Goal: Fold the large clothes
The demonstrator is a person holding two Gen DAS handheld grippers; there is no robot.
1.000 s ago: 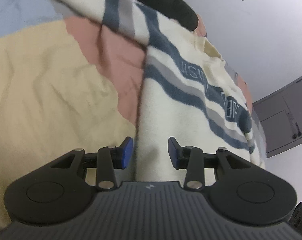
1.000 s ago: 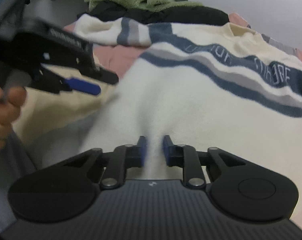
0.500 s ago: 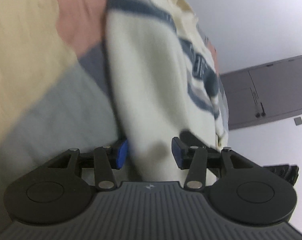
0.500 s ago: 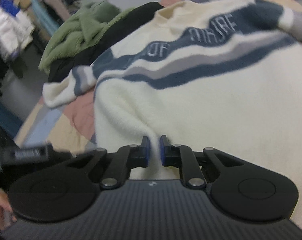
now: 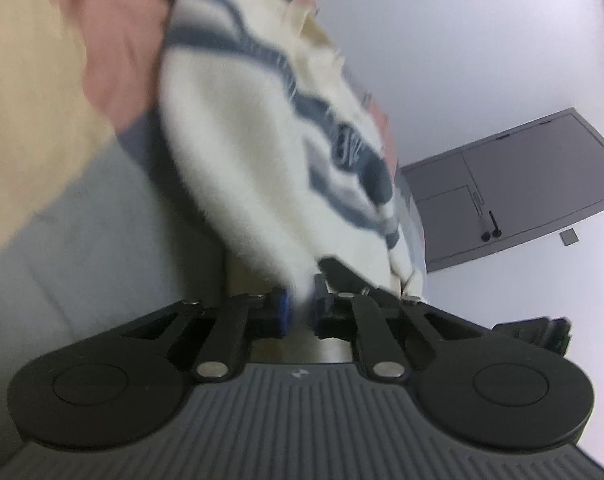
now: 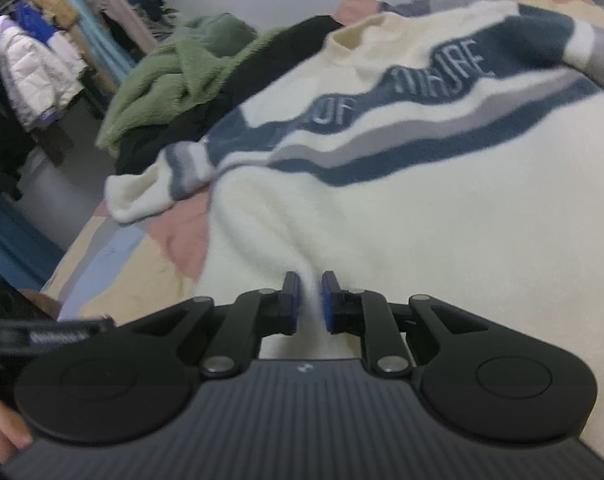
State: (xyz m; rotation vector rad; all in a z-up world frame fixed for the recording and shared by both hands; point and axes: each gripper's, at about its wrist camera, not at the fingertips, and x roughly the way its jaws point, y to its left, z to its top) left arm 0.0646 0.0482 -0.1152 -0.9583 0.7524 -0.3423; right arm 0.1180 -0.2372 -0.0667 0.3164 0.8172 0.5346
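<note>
Your left gripper (image 5: 300, 310) has its jaws pinched tight on the near edge of the cream sweater (image 5: 238, 152), with the fabric bunched between the blue pads. Your right gripper (image 6: 311, 300) grips the same hem a little further along, its jaws nearly closed with a fold of cloth squeezed between them. The sweater (image 6: 422, 216) lies spread on the bed (image 6: 142, 256), chest up, its blue and grey stripes and lettering running across it. One sleeve (image 6: 154, 188) trails off to the left over the patchwork bedspread. Beyond the collar sit a green fleece (image 6: 182, 68) and a black garment (image 6: 262, 68), touching the sweater's far edge. A clothes rack (image 6: 34, 52) stands off the bed's left side.
</note>
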